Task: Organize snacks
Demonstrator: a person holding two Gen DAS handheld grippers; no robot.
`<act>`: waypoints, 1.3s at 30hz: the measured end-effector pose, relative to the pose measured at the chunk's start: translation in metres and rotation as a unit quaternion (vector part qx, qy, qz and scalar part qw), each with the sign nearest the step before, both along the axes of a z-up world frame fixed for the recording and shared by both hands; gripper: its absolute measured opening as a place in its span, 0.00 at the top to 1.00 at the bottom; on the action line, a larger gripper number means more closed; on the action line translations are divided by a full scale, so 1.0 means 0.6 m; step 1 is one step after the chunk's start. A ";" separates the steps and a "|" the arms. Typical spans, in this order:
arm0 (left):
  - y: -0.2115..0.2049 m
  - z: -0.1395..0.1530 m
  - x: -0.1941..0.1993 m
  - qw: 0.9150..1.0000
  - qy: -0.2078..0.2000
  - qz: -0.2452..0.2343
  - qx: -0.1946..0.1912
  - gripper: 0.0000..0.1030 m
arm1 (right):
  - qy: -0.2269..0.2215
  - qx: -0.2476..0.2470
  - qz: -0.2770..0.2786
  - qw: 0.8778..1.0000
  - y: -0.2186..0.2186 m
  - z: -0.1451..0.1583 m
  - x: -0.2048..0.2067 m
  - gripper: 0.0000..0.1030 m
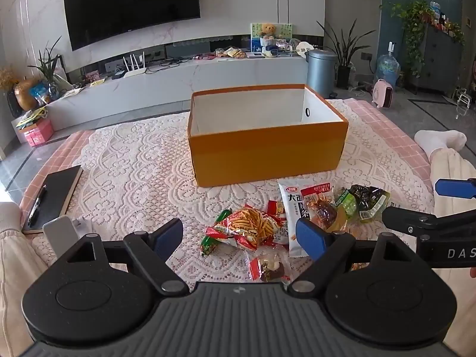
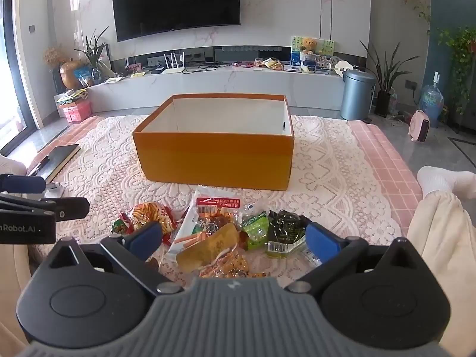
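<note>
An open orange box (image 1: pixel 267 151) with a white inside stands on the lace cloth; it also shows in the right wrist view (image 2: pixel 214 157). A pile of snack packets lies in front of it: a red bag of orange sticks (image 1: pixel 253 226) (image 2: pixel 148 212), a white packet (image 1: pixel 290 208), a clear packet with a red label (image 2: pixel 217 214), a green packet (image 2: pixel 255 229) and a dark seaweed packet (image 1: pixel 369 199) (image 2: pixel 285 229). My left gripper (image 1: pixel 239 239) is open above the pile's left side. My right gripper (image 2: pixel 233 238) is open above the pile's right side. Both are empty.
A black notebook with a pen (image 1: pixel 50 196) lies at the left on the pink mat. A white device (image 1: pixel 59 232) sits beside it. The person's leg and white sock (image 2: pixel 443 196) are at the right. A TV cabinet (image 1: pixel 178 83) and a metal bin (image 1: pixel 321 68) stand behind.
</note>
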State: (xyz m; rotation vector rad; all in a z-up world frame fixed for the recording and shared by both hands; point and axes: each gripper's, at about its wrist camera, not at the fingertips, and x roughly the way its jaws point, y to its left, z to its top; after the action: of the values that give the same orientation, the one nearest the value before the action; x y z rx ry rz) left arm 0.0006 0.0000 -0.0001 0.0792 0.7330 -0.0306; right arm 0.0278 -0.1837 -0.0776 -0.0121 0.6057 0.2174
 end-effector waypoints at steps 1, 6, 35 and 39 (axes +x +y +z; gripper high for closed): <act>0.000 0.000 0.000 1.000 -0.001 0.000 -0.001 0.03 | 0.001 -0.001 0.000 1.000 0.000 0.000 0.000 0.03; 0.006 -0.018 -0.019 1.000 -0.007 -0.001 -0.001 0.03 | 0.004 -0.002 -0.002 1.000 0.000 0.000 0.001 0.03; -0.003 -0.026 0.012 0.999 0.047 -0.005 -0.002 0.03 | 0.053 -0.014 -0.004 0.998 0.006 -0.018 0.015 0.03; -0.003 -0.026 0.013 0.999 0.049 -0.005 -0.003 0.03 | 0.056 -0.015 -0.004 0.998 0.007 -0.020 0.018 0.03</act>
State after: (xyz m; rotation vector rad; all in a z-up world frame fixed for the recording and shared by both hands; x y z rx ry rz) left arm 0.0086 -0.0021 -0.0158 0.0762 0.8301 -0.0469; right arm 0.0387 -0.1797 -0.0898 -0.0263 0.7209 0.2013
